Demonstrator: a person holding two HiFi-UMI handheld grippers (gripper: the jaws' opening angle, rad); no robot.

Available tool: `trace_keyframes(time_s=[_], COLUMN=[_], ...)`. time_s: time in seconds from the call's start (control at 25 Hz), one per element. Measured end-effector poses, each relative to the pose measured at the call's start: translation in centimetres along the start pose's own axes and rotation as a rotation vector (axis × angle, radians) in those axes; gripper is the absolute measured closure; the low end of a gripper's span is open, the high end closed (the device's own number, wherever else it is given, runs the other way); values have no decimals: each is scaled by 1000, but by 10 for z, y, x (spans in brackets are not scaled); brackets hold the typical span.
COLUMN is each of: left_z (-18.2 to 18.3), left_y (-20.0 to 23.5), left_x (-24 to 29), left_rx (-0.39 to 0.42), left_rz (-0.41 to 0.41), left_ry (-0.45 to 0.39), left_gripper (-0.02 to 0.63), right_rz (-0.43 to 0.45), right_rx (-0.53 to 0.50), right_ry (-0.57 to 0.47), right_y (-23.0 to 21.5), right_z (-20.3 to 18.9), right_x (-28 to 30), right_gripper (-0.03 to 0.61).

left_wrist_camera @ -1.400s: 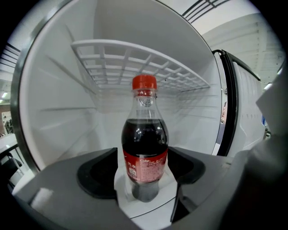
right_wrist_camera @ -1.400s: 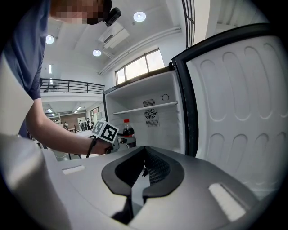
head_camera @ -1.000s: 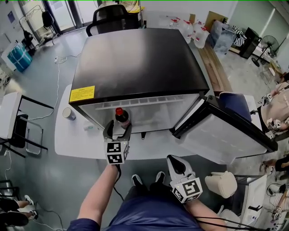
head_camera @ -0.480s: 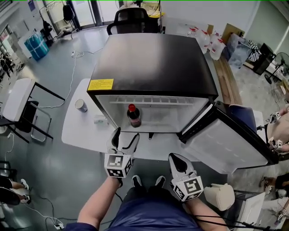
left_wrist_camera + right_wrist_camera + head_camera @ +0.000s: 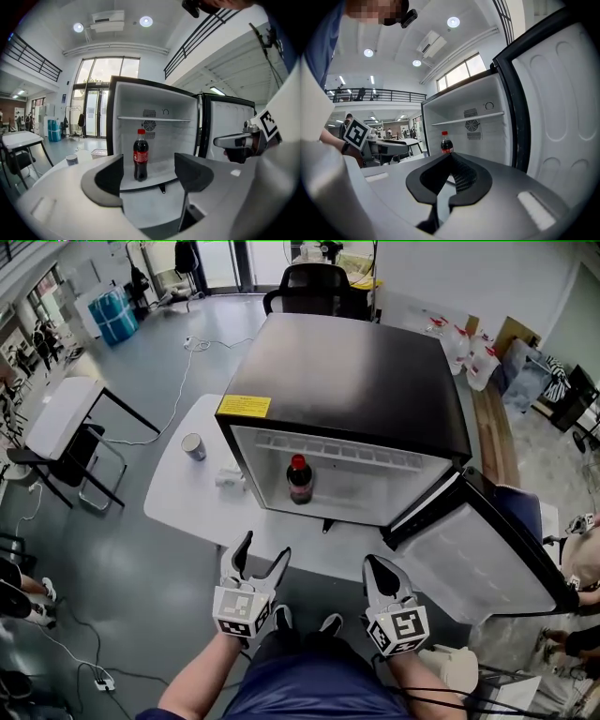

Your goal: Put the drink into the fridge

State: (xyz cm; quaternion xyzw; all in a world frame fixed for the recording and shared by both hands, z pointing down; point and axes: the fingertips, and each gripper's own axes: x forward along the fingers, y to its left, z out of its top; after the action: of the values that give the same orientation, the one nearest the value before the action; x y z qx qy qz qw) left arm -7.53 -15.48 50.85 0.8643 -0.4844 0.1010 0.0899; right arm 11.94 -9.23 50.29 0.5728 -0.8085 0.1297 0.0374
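Nearest the person, low in the head view, both grippers hang short of the table edge. The left gripper (image 5: pixel 262 556) has its jaws spread wide with nothing between them; its own view looks through the gap at the bottle, well apart from it. The right gripper (image 5: pixel 378 568) has its jaws pressed together, and they hold nothing.

Beyond them lies the white table (image 5: pixel 178 507), and on it stands the black mini fridge (image 5: pixel 347 381) with its cabinet open toward the person. The cola bottle (image 5: pixel 299 480) stands upright on the fridge floor, left of centre and close to the front lip, below the wire shelf. The fridge door (image 5: pixel 473 559) is swung far out to the right, past the right gripper. Left of the fridge, a small can (image 5: pixel 194 446) and a small white object (image 5: pixel 230 478) sit on the table.

The drink looks placed and let go, so what seems left is to close up. That would call for a gripper to reach the far side of the door and push it round to the cabinet. Since the bottle stands so near the lip, the door's inner face may knock it.
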Motion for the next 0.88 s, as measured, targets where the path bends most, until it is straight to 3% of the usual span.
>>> trace_keyframes(time_s=[0.24, 0.44, 0.68, 0.88], left_z=[-4, 7, 22, 20], left_y=[1, -5, 24, 36], left_x=[-33, -51, -86, -89], left_rx=[-63, -64, -91, -15], left_rz=[45, 79, 214, 219], left_ry=[-9, -51, -152, -132], left_gripper=[288, 306, 542, 601], right_rz=[30, 54, 55, 27], right_rx=[-9, -9, -22, -36], right_ry=[-14, -26, -38, -48], right_y=[-6, -8, -1, 7], right_z=[5, 9, 16, 23], right_x=[5, 10, 12, 13], right_gripper=[572, 572, 572, 572])
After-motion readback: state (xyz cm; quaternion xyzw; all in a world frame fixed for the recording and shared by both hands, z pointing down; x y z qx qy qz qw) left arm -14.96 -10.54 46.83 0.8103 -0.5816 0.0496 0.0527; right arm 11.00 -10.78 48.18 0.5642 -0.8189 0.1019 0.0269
